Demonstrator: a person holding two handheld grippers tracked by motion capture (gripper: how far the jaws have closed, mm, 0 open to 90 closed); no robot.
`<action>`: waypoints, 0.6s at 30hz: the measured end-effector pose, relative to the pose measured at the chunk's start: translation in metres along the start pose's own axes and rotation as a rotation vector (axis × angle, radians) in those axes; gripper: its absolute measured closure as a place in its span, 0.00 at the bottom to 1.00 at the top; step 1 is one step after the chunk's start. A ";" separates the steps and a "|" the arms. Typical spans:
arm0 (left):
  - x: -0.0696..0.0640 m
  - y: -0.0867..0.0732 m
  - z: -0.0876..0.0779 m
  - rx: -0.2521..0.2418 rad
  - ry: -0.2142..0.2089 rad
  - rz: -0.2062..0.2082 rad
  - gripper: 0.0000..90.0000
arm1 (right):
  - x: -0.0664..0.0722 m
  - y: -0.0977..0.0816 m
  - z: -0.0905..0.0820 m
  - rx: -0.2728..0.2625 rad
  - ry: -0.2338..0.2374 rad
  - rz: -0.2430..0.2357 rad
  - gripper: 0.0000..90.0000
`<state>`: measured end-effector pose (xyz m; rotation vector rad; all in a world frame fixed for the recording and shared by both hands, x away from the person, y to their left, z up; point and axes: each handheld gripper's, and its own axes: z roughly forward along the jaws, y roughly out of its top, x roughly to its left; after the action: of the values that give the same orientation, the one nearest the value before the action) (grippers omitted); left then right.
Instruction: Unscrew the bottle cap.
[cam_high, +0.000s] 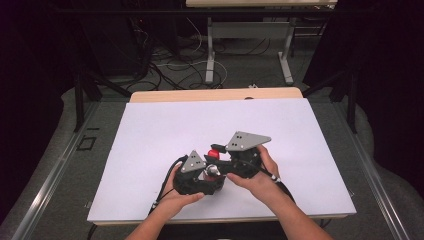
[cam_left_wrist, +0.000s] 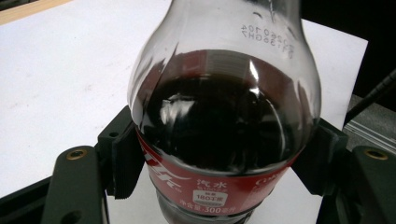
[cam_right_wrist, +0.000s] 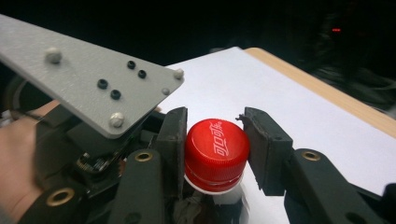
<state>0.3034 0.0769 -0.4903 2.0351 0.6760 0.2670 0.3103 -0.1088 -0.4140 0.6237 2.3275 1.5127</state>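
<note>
The white table carries the scene, and the bottle is held above its near middle, between both hands. The bottle has dark drink inside and a red label with "汽水" and "300" readable. The left gripper is closed on the body — 2 jaws press its sides. Its long axis points away from this gripper. The right gripper sits around the red cap with white Chinese letters — one jaw touches, the other stands slightly off.
</note>
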 end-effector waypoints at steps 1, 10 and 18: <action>0.000 0.000 0.000 -0.003 -0.005 -0.004 0.33 | -0.004 0.000 0.000 -0.004 0.036 -0.017 0.67; -0.001 0.000 0.001 -0.002 -0.008 -0.007 0.33 | -0.028 0.004 0.003 0.022 0.232 -0.104 0.68; 0.001 0.000 0.000 -0.002 -0.006 -0.011 0.33 | -0.022 0.003 0.003 -0.004 0.213 -0.065 0.55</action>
<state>0.3043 0.0773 -0.4905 2.0293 0.6824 0.2551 0.3313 -0.1169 -0.4123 0.3984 2.4728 1.6242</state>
